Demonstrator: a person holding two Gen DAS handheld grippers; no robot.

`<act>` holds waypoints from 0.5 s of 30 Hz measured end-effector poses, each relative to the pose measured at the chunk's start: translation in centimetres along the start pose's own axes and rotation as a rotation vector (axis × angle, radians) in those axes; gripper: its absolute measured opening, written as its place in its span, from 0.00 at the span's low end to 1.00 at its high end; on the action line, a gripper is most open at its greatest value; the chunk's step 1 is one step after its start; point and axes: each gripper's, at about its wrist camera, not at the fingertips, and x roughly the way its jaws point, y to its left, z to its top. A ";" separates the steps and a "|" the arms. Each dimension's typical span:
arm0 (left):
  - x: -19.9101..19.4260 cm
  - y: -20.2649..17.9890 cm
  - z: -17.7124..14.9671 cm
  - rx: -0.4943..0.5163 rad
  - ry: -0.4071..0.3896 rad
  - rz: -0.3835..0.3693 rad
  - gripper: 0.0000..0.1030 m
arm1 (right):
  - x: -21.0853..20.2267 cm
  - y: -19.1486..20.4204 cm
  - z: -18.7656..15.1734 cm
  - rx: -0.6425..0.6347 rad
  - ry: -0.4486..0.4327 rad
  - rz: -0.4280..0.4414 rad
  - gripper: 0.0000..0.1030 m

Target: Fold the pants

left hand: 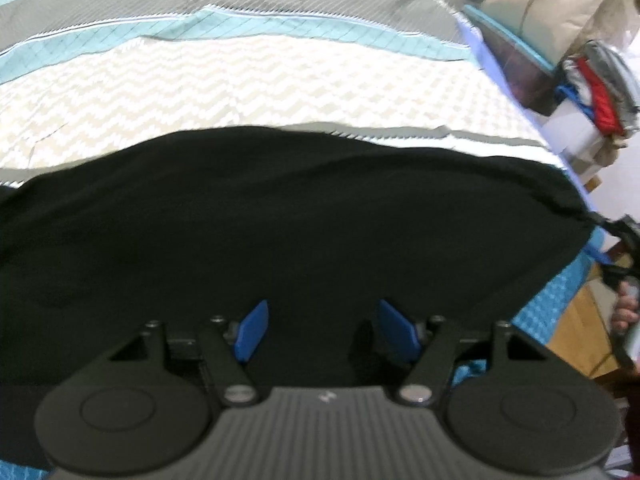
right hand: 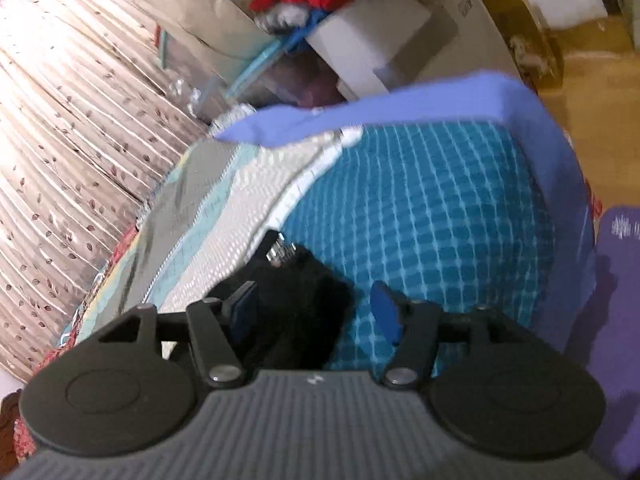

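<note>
Black pants [left hand: 280, 216] lie spread across the striped bedspread [left hand: 240, 80], filling the lower half of the left wrist view. My left gripper [left hand: 324, 330] is open, its blue fingers [left hand: 252, 330] wide apart just over the near part of the black cloth. My right gripper [right hand: 316, 314] is open too, with a corner of the black pants [right hand: 296, 296] lying between its fingers near the left one. The right gripper also shows at the far right of the left wrist view [left hand: 618, 240], at the pants' right corner.
The bed's right edge has a blue sheet [right hand: 400, 116] and teal checked cover [right hand: 420, 208]. Beside the bed stand a beige bag [left hand: 548, 4], a white box [right hand: 380, 40] with piled red and grey clothes [left hand: 600, 88], and a wooden floor [left hand: 576, 328]. A curtain [right hand: 60, 120] hangs at left.
</note>
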 end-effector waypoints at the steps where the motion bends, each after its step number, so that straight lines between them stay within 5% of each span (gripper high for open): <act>1: 0.0 -0.2 0.0 0.005 0.001 -0.006 0.62 | 0.5 -0.3 -0.1 0.024 0.012 0.011 0.65; 5: 1.4 0.0 -0.1 -0.010 0.063 0.016 0.60 | 1.5 0.0 -0.1 0.075 -0.016 0.059 0.69; 7: 2.1 0.4 -0.2 -0.036 0.078 0.021 0.60 | 2.4 0.6 0.1 0.080 0.028 0.085 0.56; 8: 2.1 0.5 -0.1 -0.044 0.077 0.020 0.60 | 2.9 1.1 0.1 0.066 0.045 0.073 0.33; 9: 2.0 0.5 -0.1 -0.046 0.075 0.021 0.60 | 3.5 1.4 0.1 0.053 0.069 0.071 0.24; 15: 0.5 1.2 0.0 -0.093 0.029 -0.014 0.58 | 1.2 7.0 -0.5 -0.164 0.014 0.096 0.18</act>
